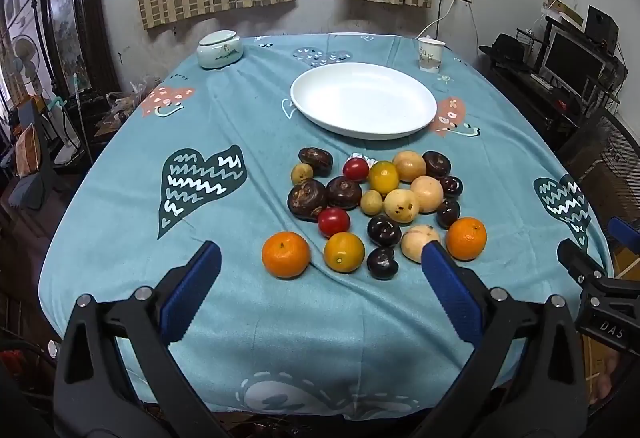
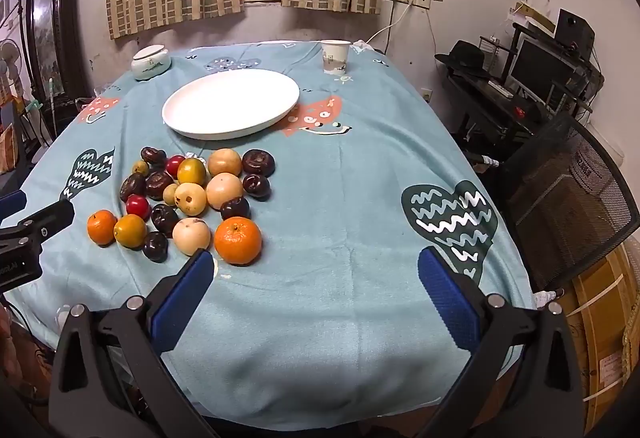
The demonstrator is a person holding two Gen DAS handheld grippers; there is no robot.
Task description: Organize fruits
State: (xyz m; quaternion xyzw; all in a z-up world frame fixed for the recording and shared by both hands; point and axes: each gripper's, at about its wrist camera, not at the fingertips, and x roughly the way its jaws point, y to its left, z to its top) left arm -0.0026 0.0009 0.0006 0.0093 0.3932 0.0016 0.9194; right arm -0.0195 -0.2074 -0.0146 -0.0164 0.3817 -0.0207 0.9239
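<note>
The fruits (image 1: 372, 206) lie heaped on the counter (image 1: 240, 298), just before the bare white plate (image 1: 362, 100). A lidded jar (image 1: 220, 48) and printed paper cup (image 1: 431, 55) stand beyond. Left tongs (image 1: 320, 262) and right tongs (image 2: 314, 270) hover spread, pinching nothing. "DAS" marks the right tongs' body.

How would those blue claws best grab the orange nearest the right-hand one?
Around its widest middle, coming down from above and the near side. The orange sits at the pile's near right corner, stem dimple up. Its right flank is bare cloth, but a pale fruit crowds its left, so one finger must slip into that narrow gap. The right gripper already stands open, probably wide enough.
</note>
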